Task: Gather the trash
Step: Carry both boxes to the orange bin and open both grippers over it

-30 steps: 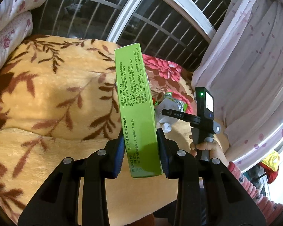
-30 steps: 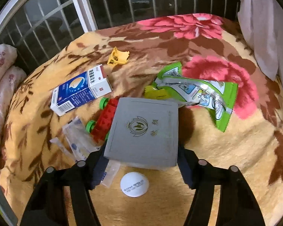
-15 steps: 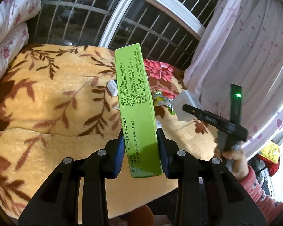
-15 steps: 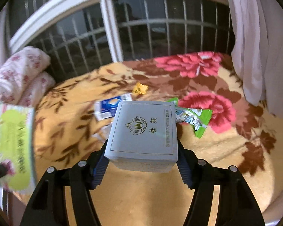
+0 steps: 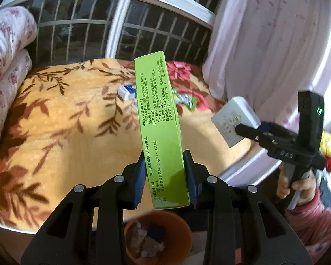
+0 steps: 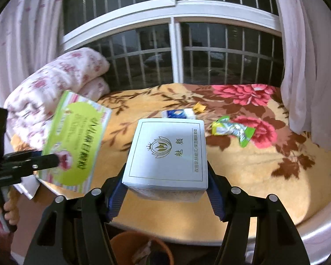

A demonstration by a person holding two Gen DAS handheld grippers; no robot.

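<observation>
trash held over the orange bin (image 5: pixel 157 238) for dropping: left gripper (image 5: pixel 164 174) clamps green box (image 5: pixel 160 119), right gripper (image 6: pixel 165 190) clamps white box (image 6: pixel 167 154).

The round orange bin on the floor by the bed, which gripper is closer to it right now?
Left, probably. The left gripper, clamping the green box, hangs almost directly above the orange bin. The right gripper, holding the white box, sits slightly behind it.

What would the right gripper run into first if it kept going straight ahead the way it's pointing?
Carrying the white box, the right gripper points across the floral blanket; likely first the blue-and-white carton, though depth is unclear.
</observation>
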